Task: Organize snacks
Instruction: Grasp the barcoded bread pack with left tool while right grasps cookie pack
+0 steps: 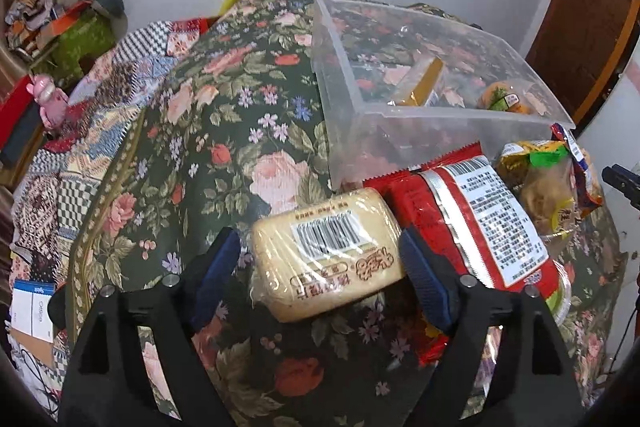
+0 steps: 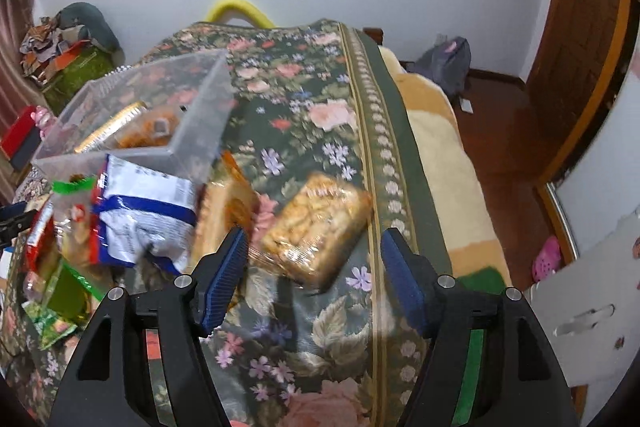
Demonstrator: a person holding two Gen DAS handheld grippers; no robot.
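In the left wrist view my left gripper [image 1: 317,230] is open around a beige wrapped cake with a barcode [image 1: 326,251], which lies on the floral cloth; a gap shows at the left pad. Beside it lies a red bag [image 1: 480,227]. Behind stands a clear plastic bin [image 1: 460,115] holding a gold-wrapped bar [image 1: 424,83] and an orange snack [image 1: 504,99]. In the right wrist view my right gripper [image 2: 314,231] is open, and a golden clear-wrapped snack pack [image 2: 316,227] lies between its tips, untouched. The bin [image 2: 132,155] is at the left there.
A heap of snacks lies left of the right gripper: a white-and-blue bag [image 2: 144,215], an orange pack [image 2: 228,211] and green packets [image 2: 60,299]. The floral cloth [image 2: 304,99] ends at a bordered edge [image 2: 380,155], with a beige blanket and wooden floor beyond. Patchwork cloth [image 1: 100,131] lies left.
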